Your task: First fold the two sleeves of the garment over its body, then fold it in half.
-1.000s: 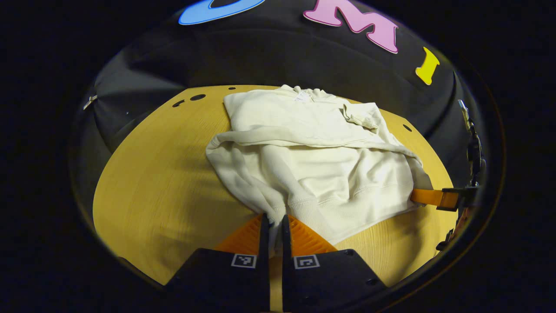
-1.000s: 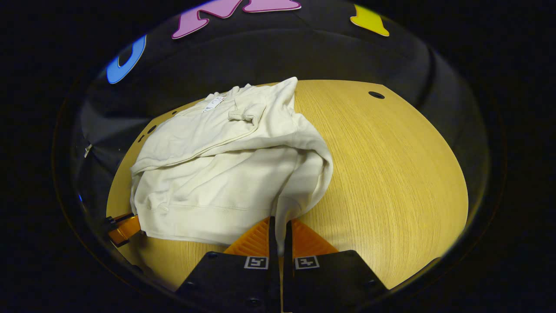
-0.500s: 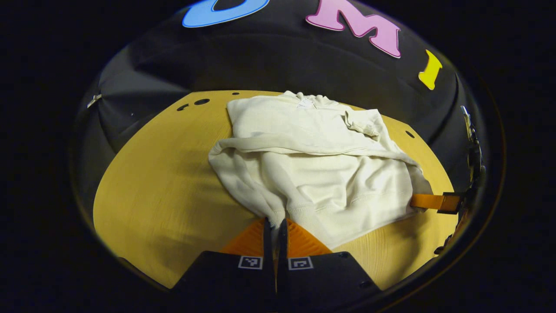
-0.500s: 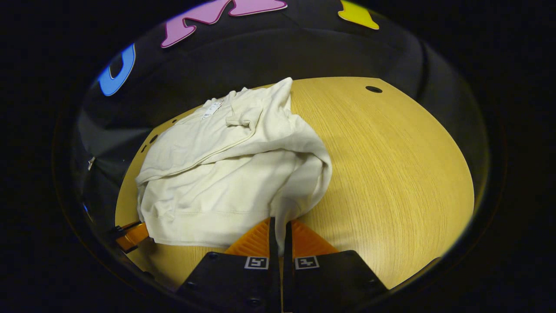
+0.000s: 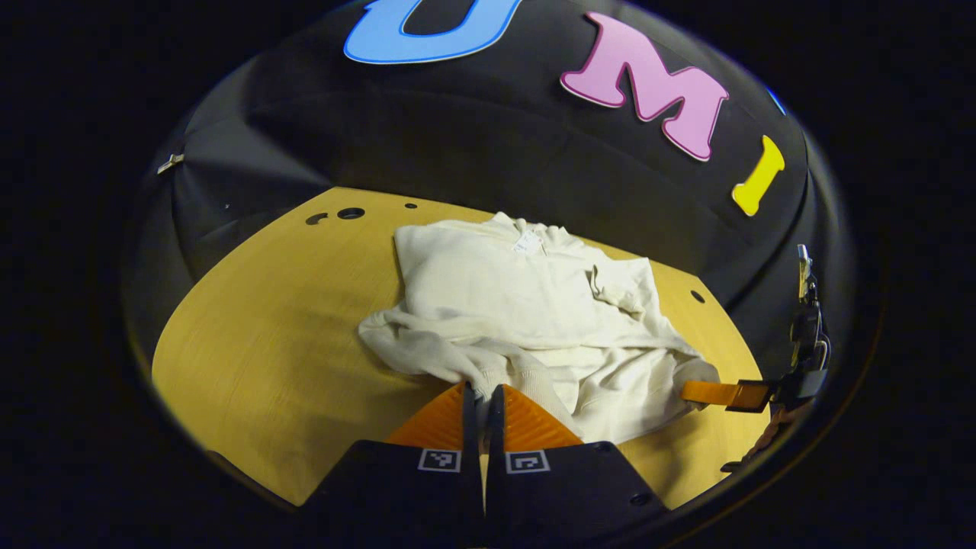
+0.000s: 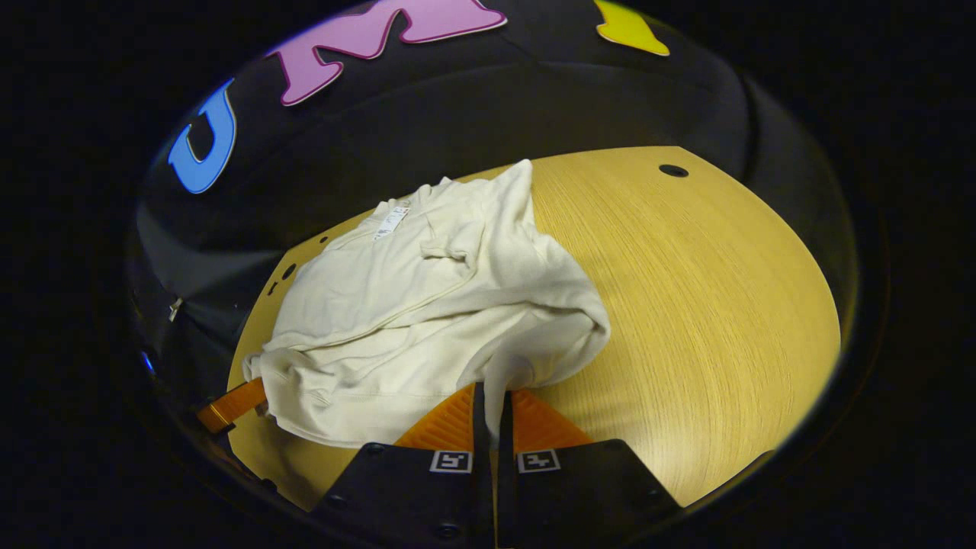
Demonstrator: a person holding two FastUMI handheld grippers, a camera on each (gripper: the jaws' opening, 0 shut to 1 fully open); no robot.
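Left gripper (image 5: 479,396) and right gripper (image 6: 492,395): jaws pinched tight on the hem of the sweatshirt (image 6: 427,305), raised off the worktop (image 6: 701,305).

L tool (image 5: 478,396) pinching garment (image 5: 526,320) hem, lifted off table (image 5: 259,335); R tool (image 5: 713,393) prob. gripping too.

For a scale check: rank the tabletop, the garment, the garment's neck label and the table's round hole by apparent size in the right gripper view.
1. tabletop
2. garment
3. neck label and round hole: both tiny, too alike to rank.
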